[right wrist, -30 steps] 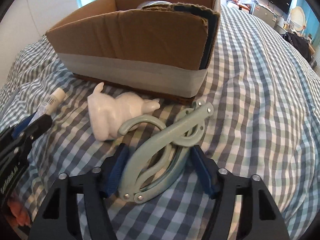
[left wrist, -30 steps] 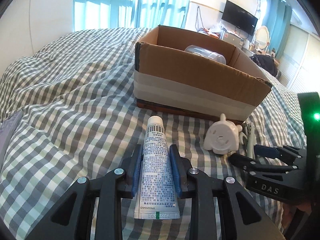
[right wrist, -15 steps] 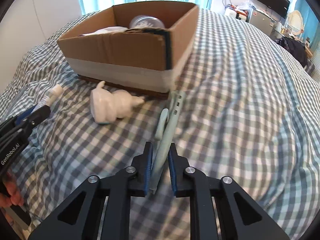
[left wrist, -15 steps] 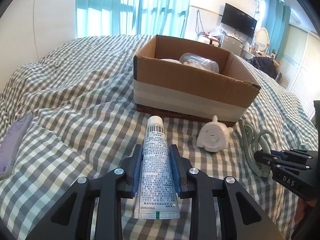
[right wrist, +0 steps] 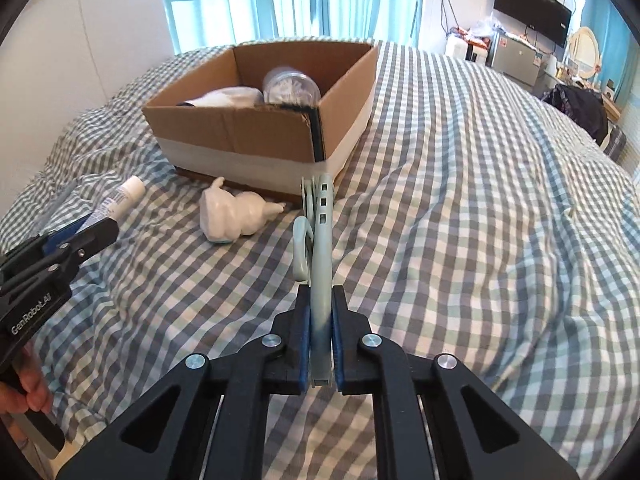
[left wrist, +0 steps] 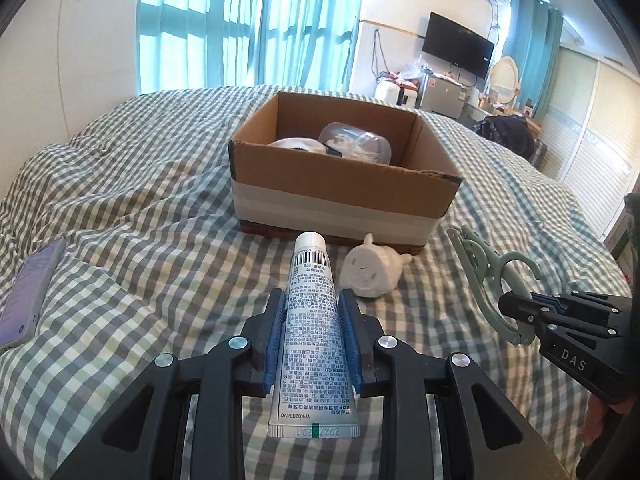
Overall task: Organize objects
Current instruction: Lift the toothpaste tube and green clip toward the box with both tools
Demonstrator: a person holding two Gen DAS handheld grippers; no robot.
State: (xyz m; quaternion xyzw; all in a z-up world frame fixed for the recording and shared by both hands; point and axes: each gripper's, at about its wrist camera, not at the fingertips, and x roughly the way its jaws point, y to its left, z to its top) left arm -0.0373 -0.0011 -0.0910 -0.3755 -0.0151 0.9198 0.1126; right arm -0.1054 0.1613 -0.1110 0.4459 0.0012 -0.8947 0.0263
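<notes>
**Both grippers loaded above the bed**

The left gripper [left wrist: 311, 334] is clamped on a white tube [left wrist: 312, 320], cap toward 12 o'clock. The right gripper [right wrist: 320, 340] has just been closing and now pinches a pale green folding hanger [right wrist: 320, 256] edge-on. A cardboard box [left wrist: 344, 188] stands on the checked bed [left wrist: 132, 216] at 12 o'clock, a white figurine [left wrist: 370, 274] lying just before it.
</notes>
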